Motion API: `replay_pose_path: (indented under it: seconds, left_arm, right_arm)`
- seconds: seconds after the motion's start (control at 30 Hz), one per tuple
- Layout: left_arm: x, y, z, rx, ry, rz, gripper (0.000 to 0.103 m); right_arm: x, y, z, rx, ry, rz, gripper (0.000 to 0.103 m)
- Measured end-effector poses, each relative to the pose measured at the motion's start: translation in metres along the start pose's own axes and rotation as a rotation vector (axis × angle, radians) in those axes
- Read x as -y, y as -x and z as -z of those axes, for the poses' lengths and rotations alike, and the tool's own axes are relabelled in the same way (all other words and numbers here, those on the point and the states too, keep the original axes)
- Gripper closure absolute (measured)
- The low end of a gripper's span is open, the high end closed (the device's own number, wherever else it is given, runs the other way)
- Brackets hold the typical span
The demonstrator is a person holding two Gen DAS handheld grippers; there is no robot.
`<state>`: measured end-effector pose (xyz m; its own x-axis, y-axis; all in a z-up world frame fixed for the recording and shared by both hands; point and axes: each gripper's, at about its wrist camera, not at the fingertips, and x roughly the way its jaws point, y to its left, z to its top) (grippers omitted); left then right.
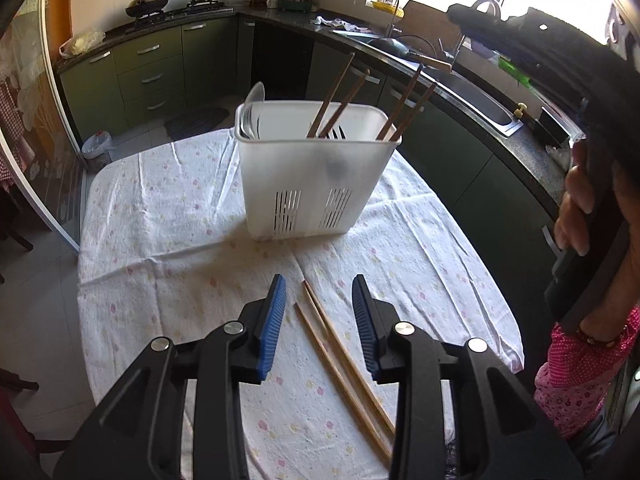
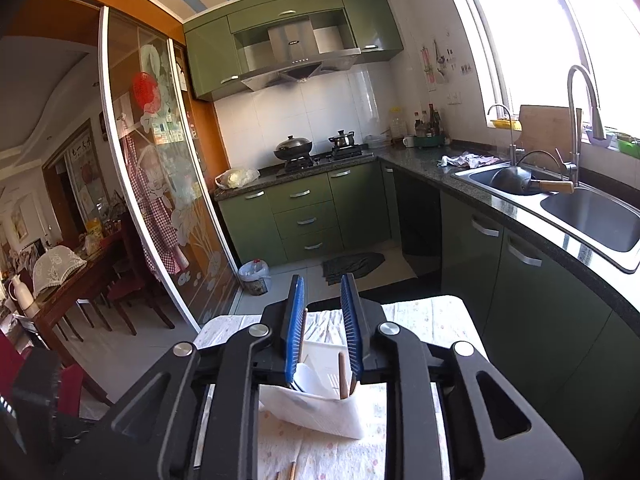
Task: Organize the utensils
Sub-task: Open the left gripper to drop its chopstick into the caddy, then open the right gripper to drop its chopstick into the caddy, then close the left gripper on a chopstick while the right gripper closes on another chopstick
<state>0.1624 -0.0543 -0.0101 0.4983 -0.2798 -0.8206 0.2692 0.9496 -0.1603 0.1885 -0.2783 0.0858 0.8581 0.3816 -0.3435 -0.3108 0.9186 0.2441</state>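
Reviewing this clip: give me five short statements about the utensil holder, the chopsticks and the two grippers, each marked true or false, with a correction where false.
1. The white utensil holder stands upright on the floral tablecloth. True.
2. Two chopsticks on the cloth lie between the left gripper fingers, untouched. True.
3. The holder is empty. False: four dark chopsticks in the holder lean inside it, beside a pale utensil at its left end.
4. The right gripper clamps a chopstick. False: its jaws stand apart above the holder, and nothing is pressed between them.
5. The holder's walls are solid. False: slots pierce the lower part.
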Motion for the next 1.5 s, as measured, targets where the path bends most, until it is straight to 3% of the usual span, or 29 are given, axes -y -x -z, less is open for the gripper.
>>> replay_pose_path:
  seconds: [0.13,0.23,0.43,0.63,0.73,0.87,0.97,1.1,1.27,1.5]
  left_arm:
    - [-0.002,-0.046,0.025,-0.135,0.048,-0.004,0.070]
    - [-0.004,-0.082,0.042,-0.240,0.099,-0.009,0.071]
    - [0.003,-0.111,0.060,-0.317,0.136,-0.040,0.071]
    - [0.017,-0.115,0.065,-0.312,0.125,-0.105,0.071]
    - [0.022,-0.118,0.063,-0.312,0.109,-0.128,0.072]
    - [0.029,-0.122,0.061,-0.306,0.084,-0.142,0.094]
    - [0.029,-0.123,0.060,-0.304,0.073,-0.127,0.094]
    - [0.013,-0.115,0.060,-0.302,0.101,-0.106,0.097]
    - [-0.016,-0.086,0.056,-0.231,0.134,-0.125,0.097]
    - [-0.039,-0.052,0.052,-0.158,0.164,-0.136,0.097]
  right_arm:
    - [-0.005,0.038,0.029,-0.015,0.025,-0.027,0.072]
    - [-0.005,0.054,0.057,-0.064,0.040,-0.037,0.072]
    - [0.015,0.065,0.098,-0.153,0.011,-0.032,0.072]
    - [0.032,0.069,0.108,-0.170,-0.025,-0.031,0.072]
    - [0.032,0.067,0.114,-0.189,-0.024,-0.036,0.066]
    - [0.028,0.060,0.121,-0.229,-0.015,-0.036,0.066]
    - [0.025,0.051,0.128,-0.275,0.001,-0.032,0.066]
    - [0.013,0.023,0.150,-0.413,0.065,-0.028,0.066]
    - [-0.019,-0.025,0.199,-0.616,0.152,-0.070,0.066]
    - [-0.055,-0.072,0.245,-0.764,0.228,-0.075,0.066]
